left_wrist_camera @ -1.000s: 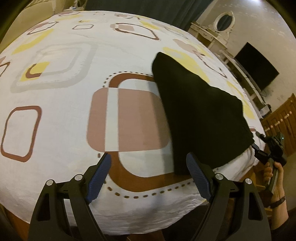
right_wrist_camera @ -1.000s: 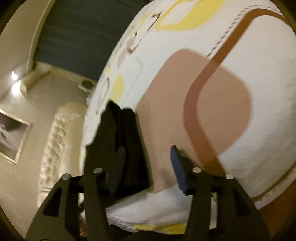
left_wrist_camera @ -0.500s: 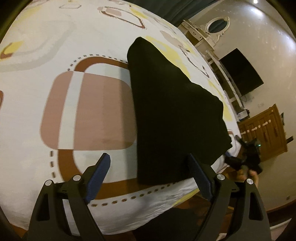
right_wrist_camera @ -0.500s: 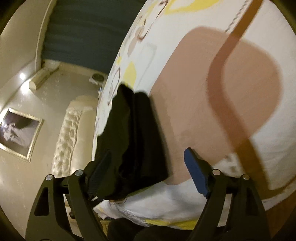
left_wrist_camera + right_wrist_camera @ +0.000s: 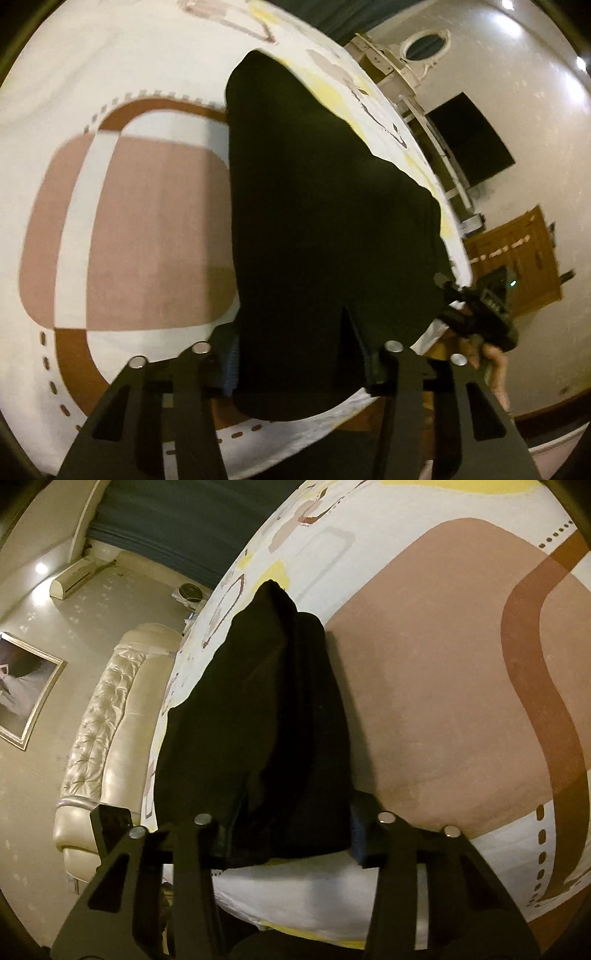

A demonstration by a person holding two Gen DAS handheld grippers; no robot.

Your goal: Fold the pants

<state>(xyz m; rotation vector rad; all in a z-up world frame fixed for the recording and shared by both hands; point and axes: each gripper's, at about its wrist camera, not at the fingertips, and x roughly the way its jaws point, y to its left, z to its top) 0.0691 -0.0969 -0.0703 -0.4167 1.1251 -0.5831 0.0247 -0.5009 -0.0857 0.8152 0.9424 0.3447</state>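
Both my tongs, left [image 5: 301, 363] and right [image 5: 286, 840], closing on the pants' [image 5: 325, 206] near edge at the bed [image 5: 147, 206] edge; may pinch only the top layer, fold slips.

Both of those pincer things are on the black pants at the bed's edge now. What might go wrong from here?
Both the left gripper and right gripper are closing, with the near edge of the black pants between their fingers.

1. The stacked layers look thick, so a jaw may catch only some and the fold could fall apart.

2. The pants lie at the bed edge, so a slip might drop them off.
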